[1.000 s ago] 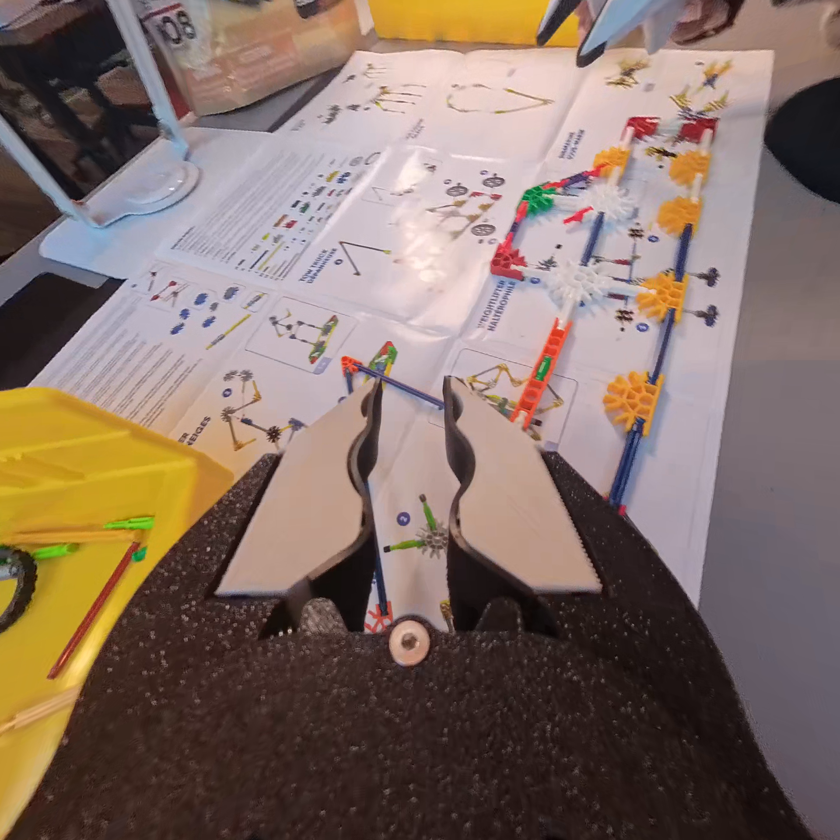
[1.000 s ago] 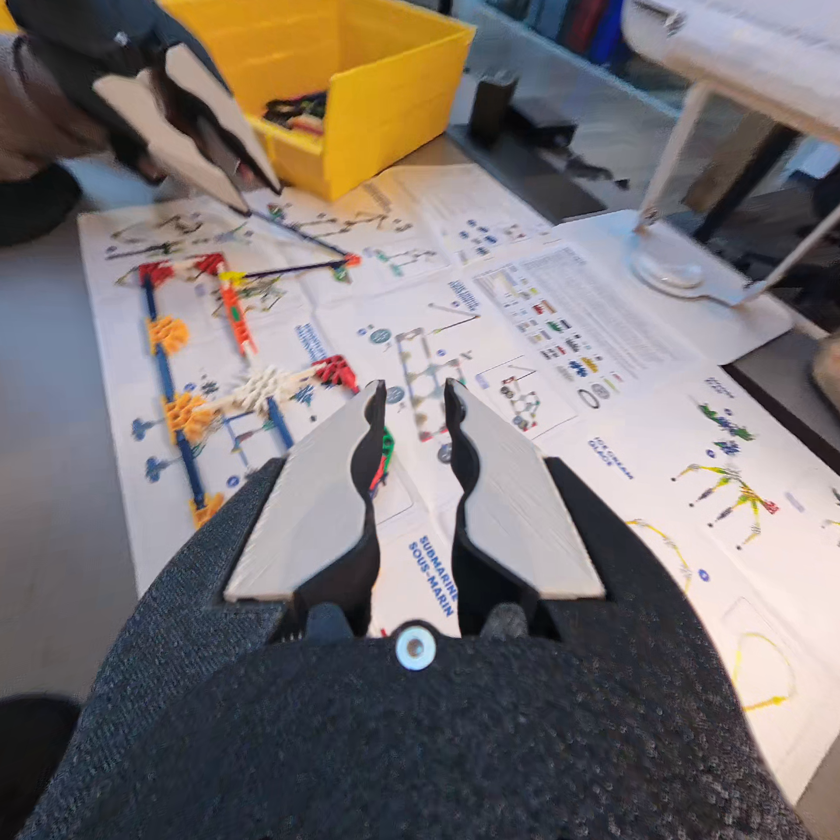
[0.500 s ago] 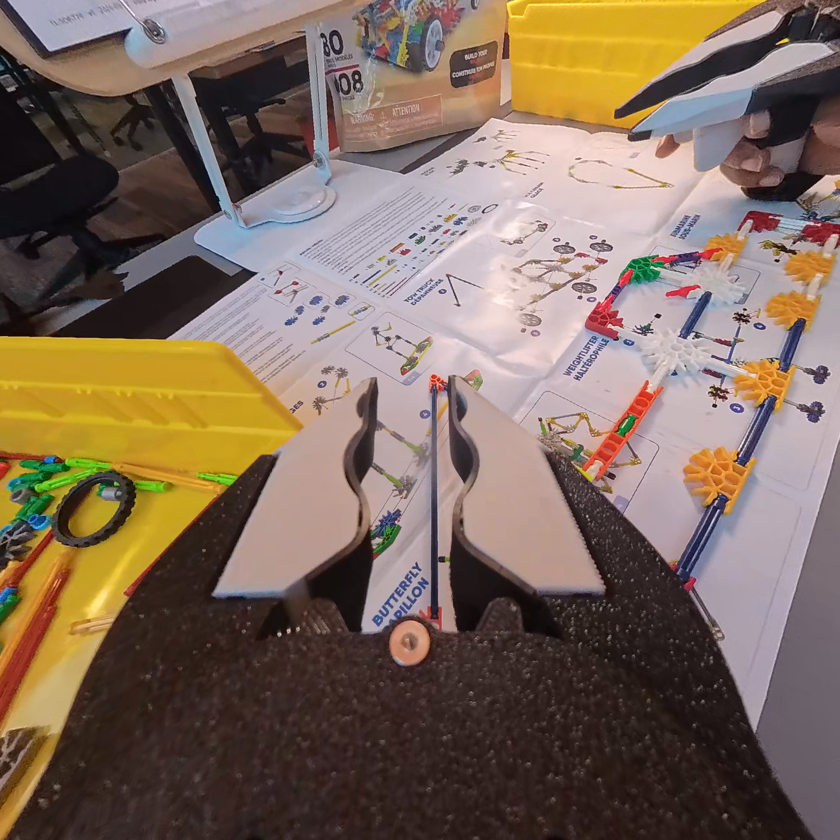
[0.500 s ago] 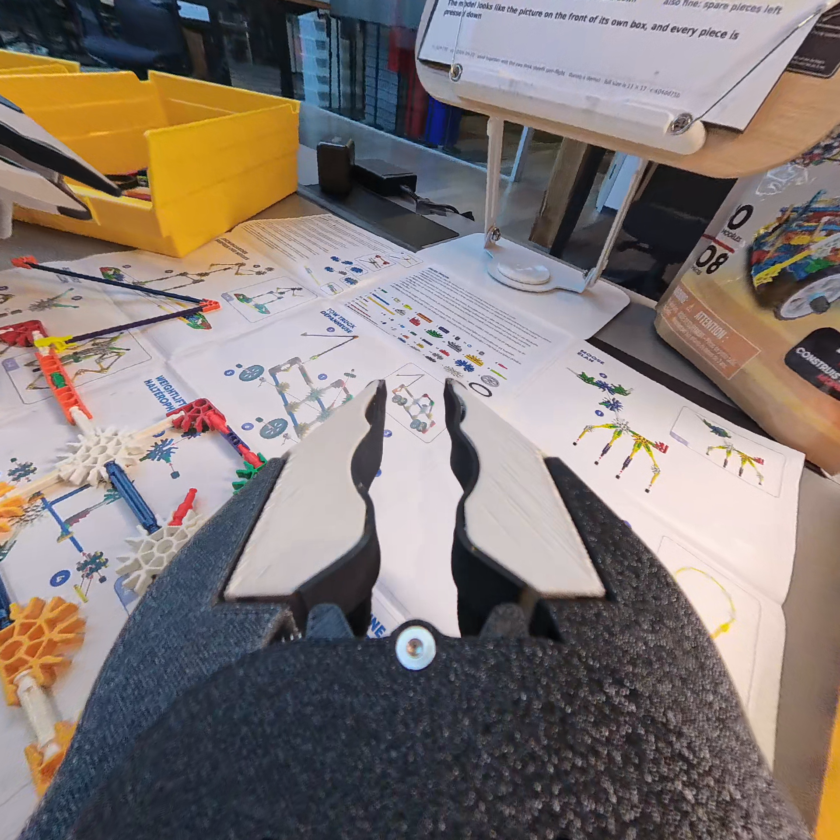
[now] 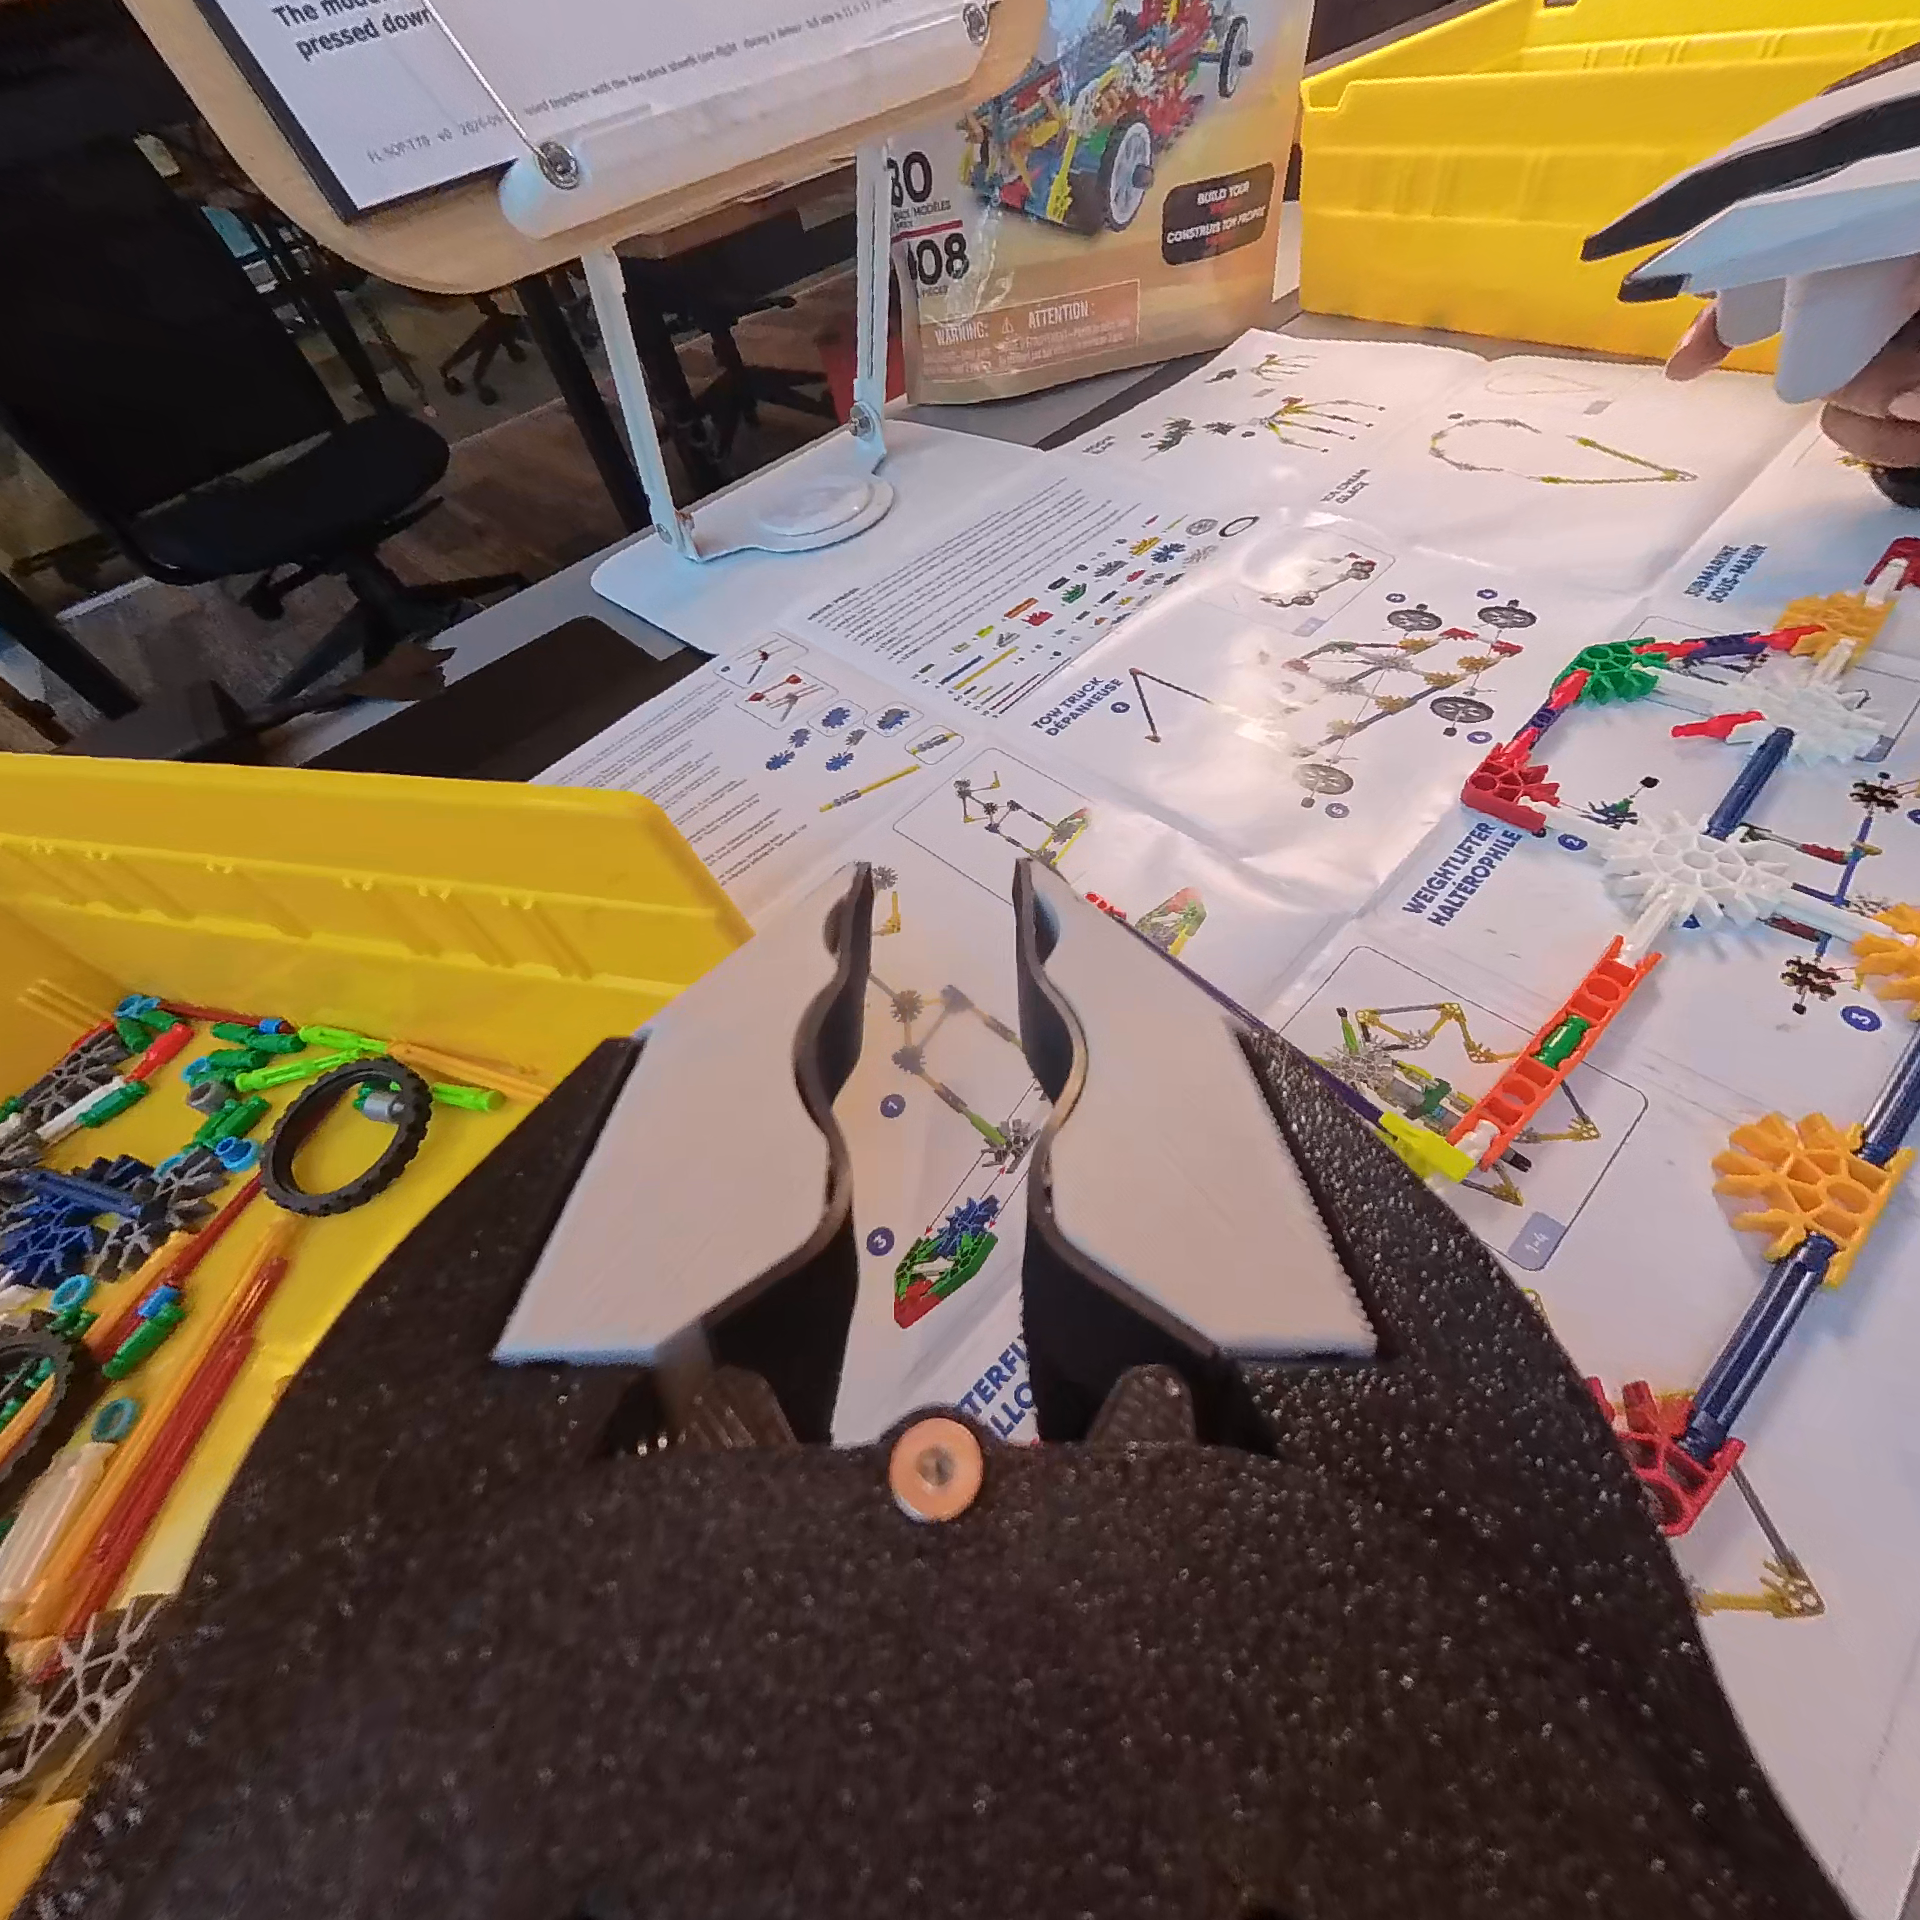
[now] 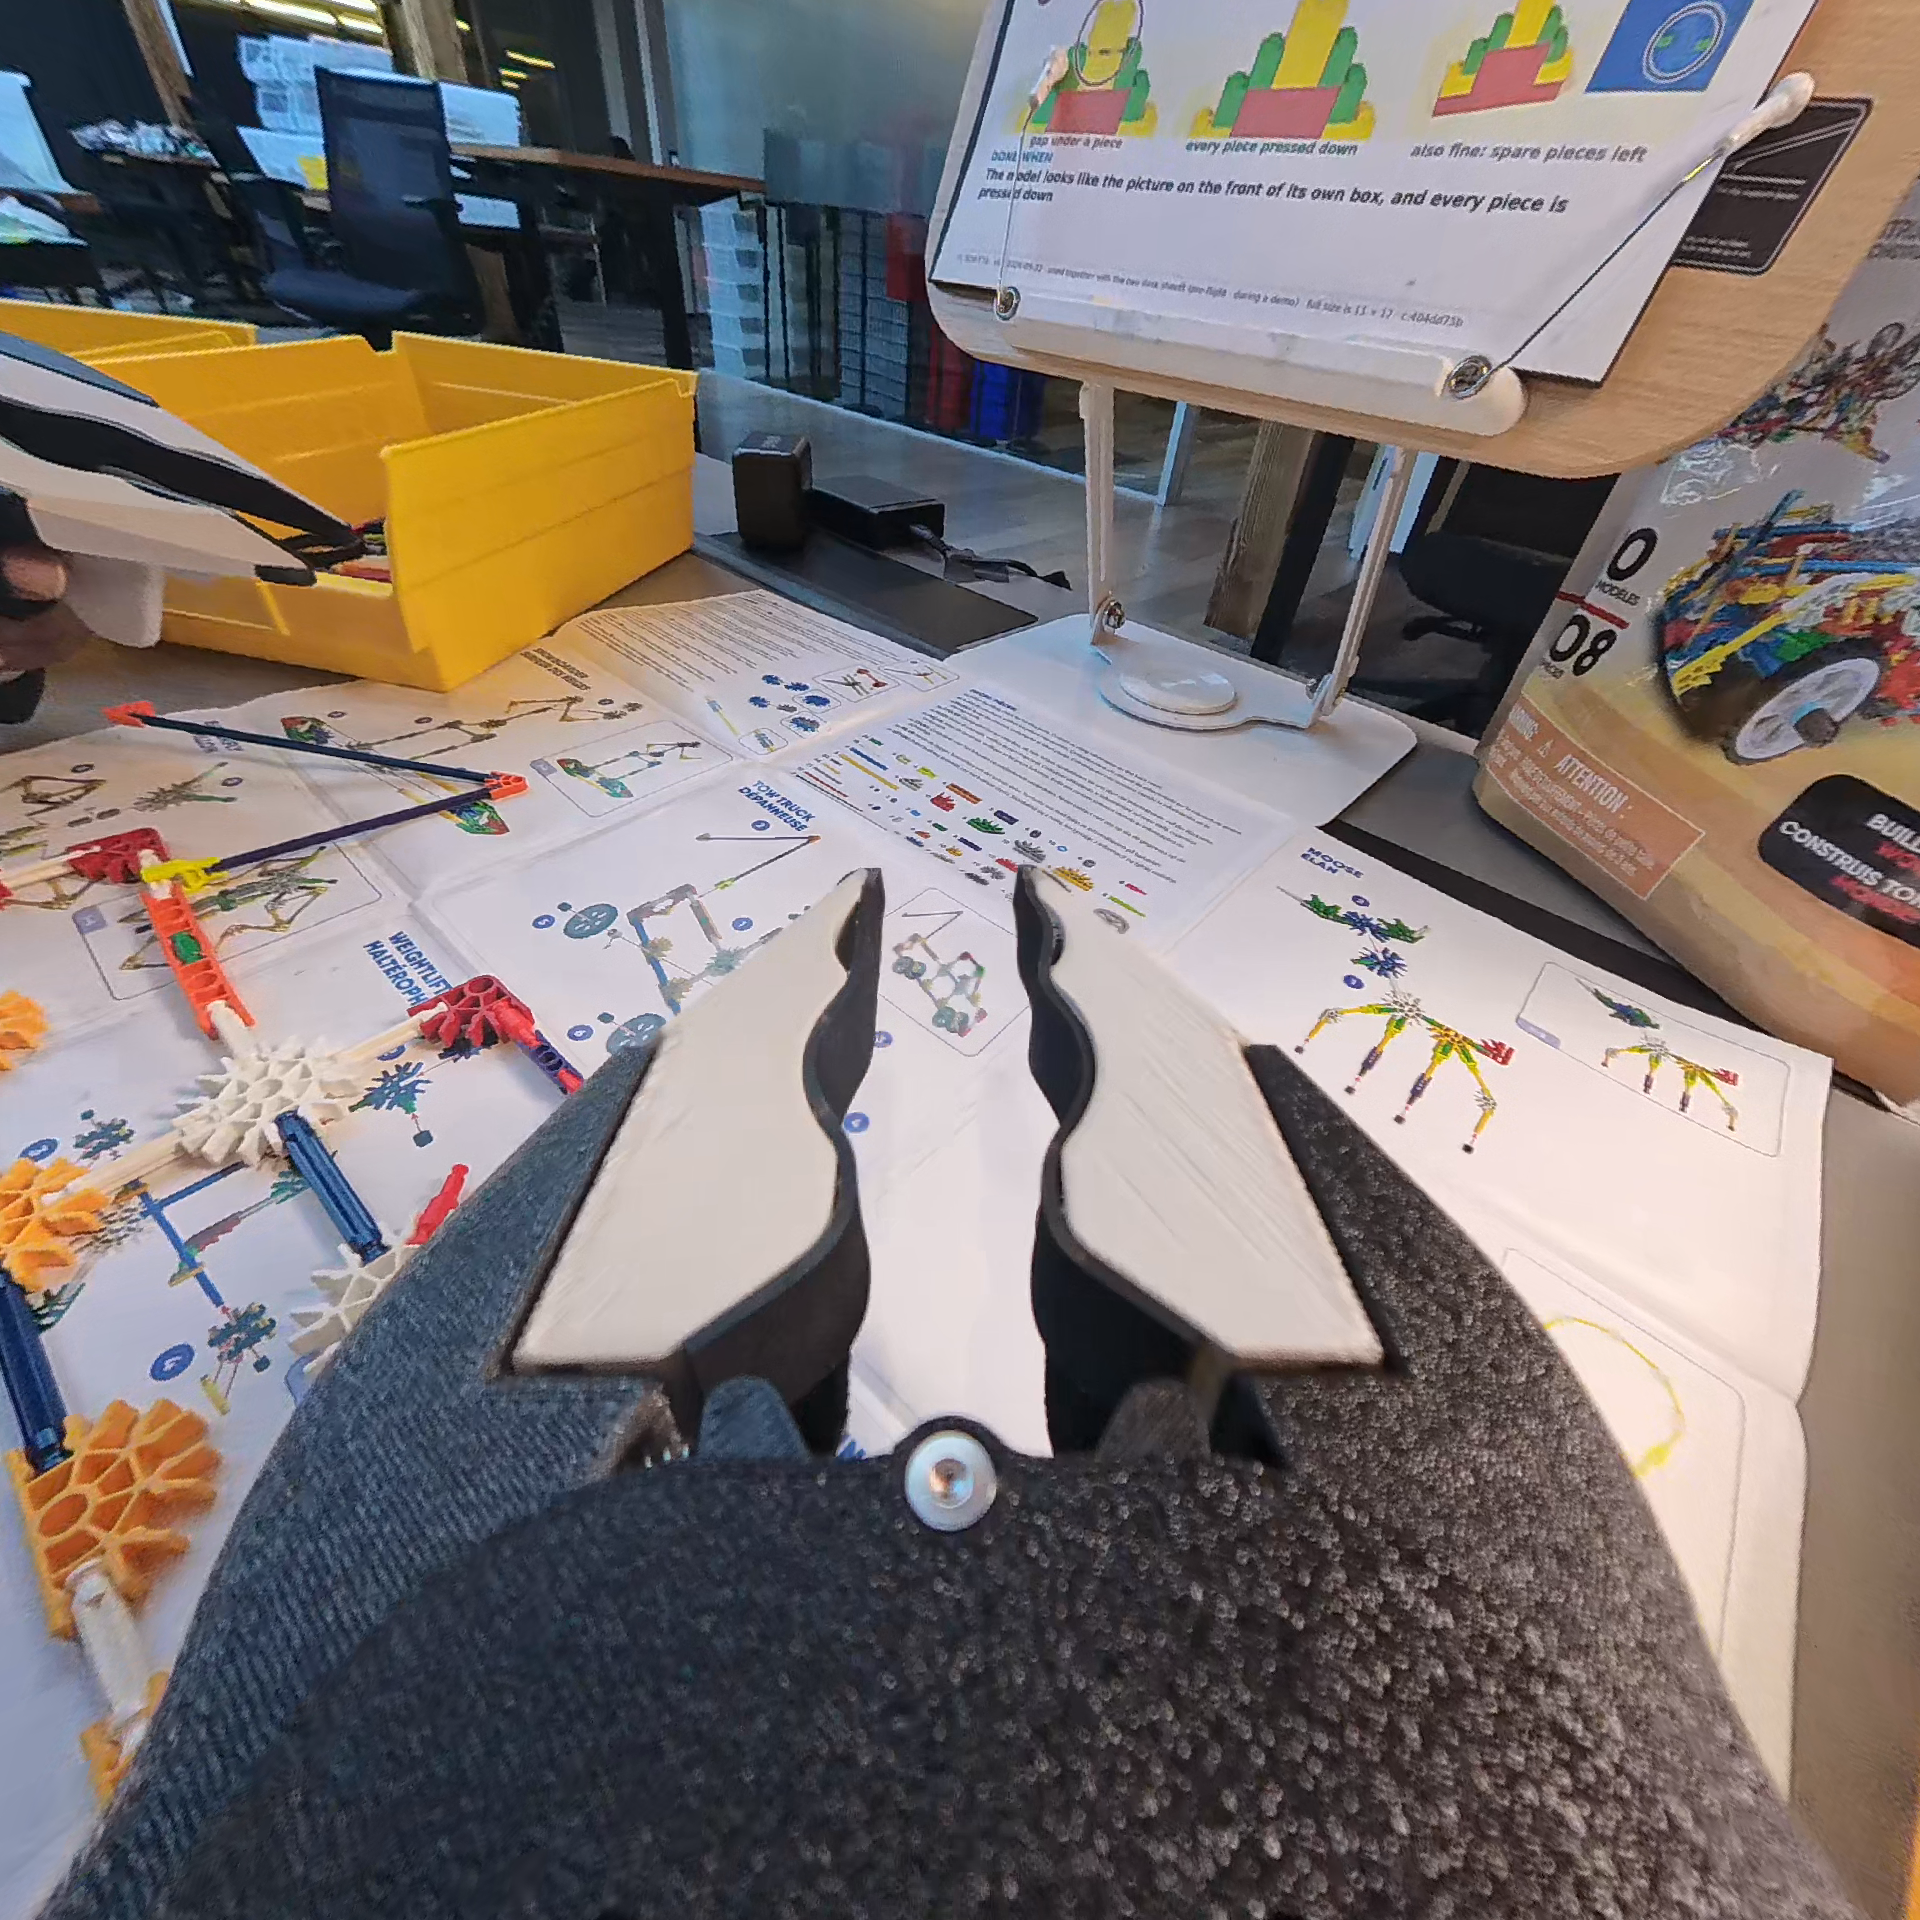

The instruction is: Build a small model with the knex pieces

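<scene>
**Both tools empty above the instruction sheet**

Your left tool (image 5: 940,883) hangs over the instruction sheet (image 5: 1195,665) with its jaws apart and nothing between them. Just beside it on its left stands a yellow bin (image 5: 343,883) – inside lie loose rods, connectors and a black tyre ring (image 5: 345,1137). To its right, flat on the sheet, is the partly built rod-and-connector frame (image 5: 1683,862), with white snowflake connectors, orange ones, blue rods and an orange ladder piece (image 5: 1553,1049).

Your right tool (image 6: 948,888) is also over the sheet, jaws apart and holding nothing. The same frame (image 6: 260,1091) lies to its left – two thin dark rods (image 6: 312,743) meet at an orange tip near the yellow bin (image 6: 520,488).

Behind the sheet on the counter (image 6: 1849,1195) stands a white document stand (image 6: 1174,686) with a printed page, and beside it the toy set's cardboard box (image 6: 1745,727). In the left wrist view a second yellow bin (image 5: 1475,177) is at the far right.
</scene>
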`<state>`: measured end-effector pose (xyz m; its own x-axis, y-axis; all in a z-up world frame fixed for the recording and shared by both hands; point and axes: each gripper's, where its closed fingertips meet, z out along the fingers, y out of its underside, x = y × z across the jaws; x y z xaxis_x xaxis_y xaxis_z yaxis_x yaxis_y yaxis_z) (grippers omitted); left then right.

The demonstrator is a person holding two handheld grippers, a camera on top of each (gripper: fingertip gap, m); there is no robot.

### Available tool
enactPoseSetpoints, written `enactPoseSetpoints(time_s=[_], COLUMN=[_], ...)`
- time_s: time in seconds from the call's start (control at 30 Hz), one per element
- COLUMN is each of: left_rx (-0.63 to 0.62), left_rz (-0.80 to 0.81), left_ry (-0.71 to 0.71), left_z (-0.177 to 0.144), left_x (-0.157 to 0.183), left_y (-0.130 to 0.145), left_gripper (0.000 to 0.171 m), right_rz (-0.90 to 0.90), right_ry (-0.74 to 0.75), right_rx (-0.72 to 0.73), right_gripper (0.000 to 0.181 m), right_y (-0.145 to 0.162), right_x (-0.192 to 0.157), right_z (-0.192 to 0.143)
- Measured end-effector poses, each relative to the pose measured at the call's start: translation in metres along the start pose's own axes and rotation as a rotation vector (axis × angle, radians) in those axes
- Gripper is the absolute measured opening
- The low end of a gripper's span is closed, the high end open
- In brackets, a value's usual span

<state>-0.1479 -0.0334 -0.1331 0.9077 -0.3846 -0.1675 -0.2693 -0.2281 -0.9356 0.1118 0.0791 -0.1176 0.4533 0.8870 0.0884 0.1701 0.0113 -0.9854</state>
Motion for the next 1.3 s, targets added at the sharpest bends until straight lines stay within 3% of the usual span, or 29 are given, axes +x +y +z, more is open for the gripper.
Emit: enactPoseSetpoints(time_s=[0.37,0.7,1.3], left_rx=[0.014,-0.013,-0.057], left_rz=[0.023,0.029,0.046], left_ry=[-0.004,0.021,0.037], left_z=[-0.001,0.001,0.004], left_x=[0.001,0.007,0.015], left_y=[-0.001,0.004,0.011], left_gripper=[0.023,0.023,0.023], right_rz=[-0.101,-0.274,-0.266], right_ry=[-0.01,0.013,-0.058], right_rx=[-0.05,-0.026,-0.128], right_gripper=[0.025,0.025,0.025], right_y=[0.004,-0.025,0.007], right_x=[-0.01,-0.03,-0.04], right_z=[0.002,-0.004,0.009])
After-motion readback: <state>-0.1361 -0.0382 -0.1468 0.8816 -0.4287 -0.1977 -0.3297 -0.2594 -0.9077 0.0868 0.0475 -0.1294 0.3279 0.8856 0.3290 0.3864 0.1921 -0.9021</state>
